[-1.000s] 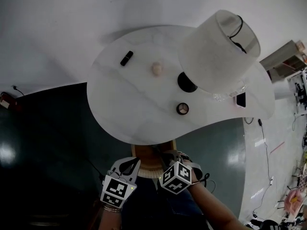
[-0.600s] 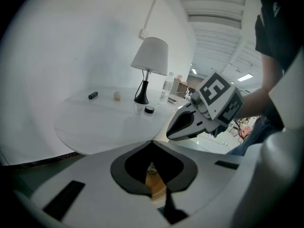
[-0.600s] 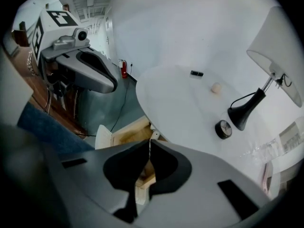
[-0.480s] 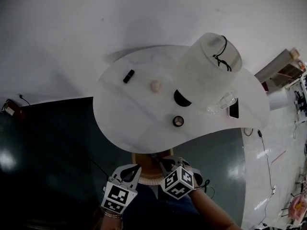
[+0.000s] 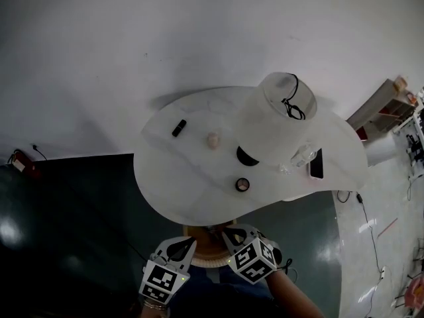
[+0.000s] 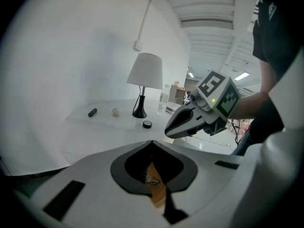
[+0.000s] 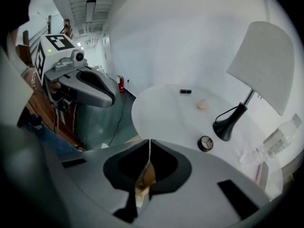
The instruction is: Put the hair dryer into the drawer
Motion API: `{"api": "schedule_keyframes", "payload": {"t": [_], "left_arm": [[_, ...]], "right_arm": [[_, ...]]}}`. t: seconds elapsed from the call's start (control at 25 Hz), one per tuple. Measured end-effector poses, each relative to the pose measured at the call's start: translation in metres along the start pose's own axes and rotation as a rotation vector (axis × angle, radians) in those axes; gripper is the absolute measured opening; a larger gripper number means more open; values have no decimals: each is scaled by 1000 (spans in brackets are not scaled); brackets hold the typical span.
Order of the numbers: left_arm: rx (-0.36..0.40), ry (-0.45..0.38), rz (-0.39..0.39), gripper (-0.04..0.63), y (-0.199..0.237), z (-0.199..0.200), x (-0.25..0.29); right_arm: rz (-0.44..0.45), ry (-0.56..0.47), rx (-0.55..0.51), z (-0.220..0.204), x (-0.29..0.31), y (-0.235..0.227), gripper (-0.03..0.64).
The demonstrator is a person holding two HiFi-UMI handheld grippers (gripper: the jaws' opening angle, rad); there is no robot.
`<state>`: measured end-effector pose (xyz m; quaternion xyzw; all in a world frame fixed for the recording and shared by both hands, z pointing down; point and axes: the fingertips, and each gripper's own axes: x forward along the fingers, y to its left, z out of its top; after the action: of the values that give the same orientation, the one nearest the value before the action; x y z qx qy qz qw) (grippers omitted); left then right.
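The jaws of the left gripper [image 6: 152,143] were found closed tip to tip in its own view, with nothing gripped. A wood-coloured surface [image 6: 156,186] was seen only through the opening behind the tips. The jaws of the right gripper [image 7: 149,141] were likewise found pressed together and empty, with a similar wood colour showing through their opening. In the head view both grippers were recorded at the lower centre of the frame, side by side and close together, tips directed toward the near edge of the white table [image 5: 192,191]. A wooden panel [image 5: 201,233] was noted just under that edge, between the tips; whether it was the drawer could not be told. The hair dryer could not be made out in any view. On the table were logged:

- a lamp [image 5: 281,114] with a white shade, right of centre
- a small round tin [image 5: 242,185] near the lamp's black base [image 5: 246,156]
- a pale round object [image 5: 212,139]
- a short black cylinder [image 5: 178,128] further left
- a clear bottle [image 5: 299,156] beside a dark phone [image 5: 316,163] at the right

The floor [image 5: 66,211] at lower left was dark green
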<state>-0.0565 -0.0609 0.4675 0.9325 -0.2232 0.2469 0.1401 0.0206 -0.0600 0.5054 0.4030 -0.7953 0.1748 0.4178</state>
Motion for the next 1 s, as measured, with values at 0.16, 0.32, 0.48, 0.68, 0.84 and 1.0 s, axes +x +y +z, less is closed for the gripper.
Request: {"api": "schedule_keyframes", "payload": {"t": [0.16,0.32,0.48,0.68,0.84,1.0], "left_arm": [[12,-15,-2,15,4,13,-3],[53,-19,4,15,6,32,2],[76,-37,22,15,6,52,2],[96,-82,54,15,12,80,-2],[109,-119,88,15,17,101,-5],[117,-165,109,15,22,124,-10]], "right_arm": [[-9,-39,17,12,-9,-7,25],[-27,-93,42,27,-23,-23,25],[-36,-163,55,47,-43,-36,21],[-44,-241,43,70,-68,-52,21],[-52,-290,39,86,-83,-64,21],[-56,-346,33,101,-101,-74,20]]}}
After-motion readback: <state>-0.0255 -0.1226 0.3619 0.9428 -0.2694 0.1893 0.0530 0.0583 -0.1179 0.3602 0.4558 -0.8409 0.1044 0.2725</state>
